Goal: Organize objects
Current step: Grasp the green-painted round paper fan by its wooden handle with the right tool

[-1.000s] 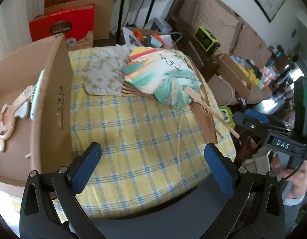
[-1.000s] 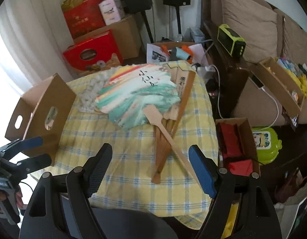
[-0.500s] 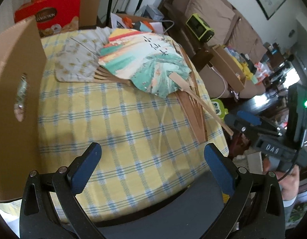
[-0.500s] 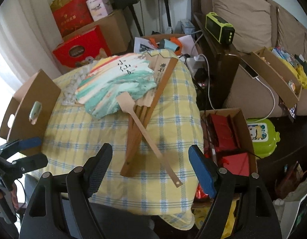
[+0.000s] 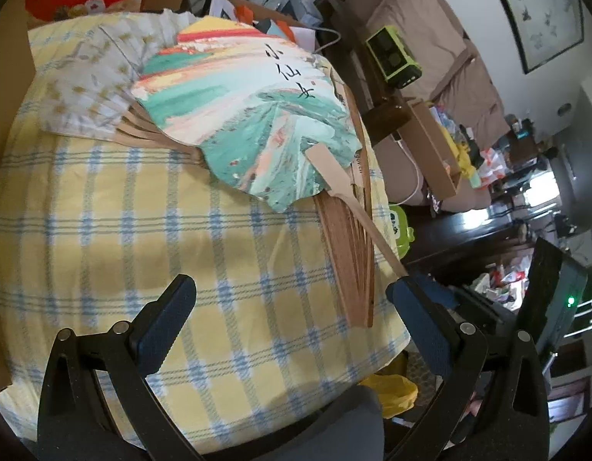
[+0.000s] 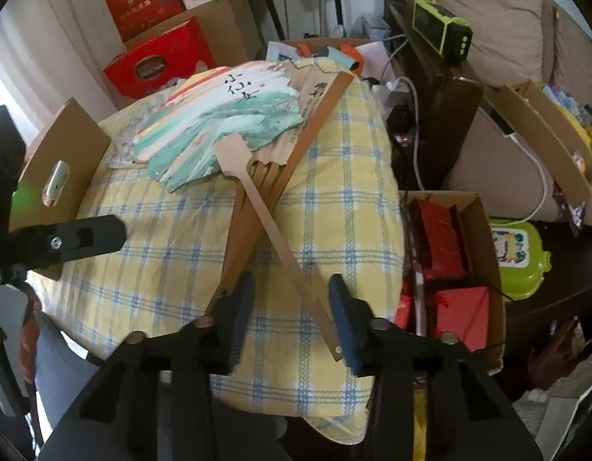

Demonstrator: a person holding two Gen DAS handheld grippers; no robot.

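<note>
Fan: round paper fan painted in green, orange and white, with a long flat pale wooden handle, lies on the right half of the table; its paper head is toward the far side and its handle runs back to the near right edge, crossing over a brown wooden folding fan beneath it.
Neighbours: white patterned paper folding fan lies to the far left, partly under the painted head.
Surface: round table under a yellow and blue checked cloth.
Box: brown cardboard box with a handle slot stands at the left edge of the table, a likely place to put the fans.
Step in hand: judged as taking up the painted fan by the near end of its handle.
Doing it well: close squarely across the handle's flat faces, near the tip, and lift clear of the folding fan's ribs so they do not drag along; the thin handle may twist if pinched on its edges.
Right gripper: half closed, blue pads either side of the handle's near end; the right pad looks to touch it, the left stands apart, so nothing is clamped yet.
Left gripper: spread wide, empty, hovering above the near cloth.
</note>
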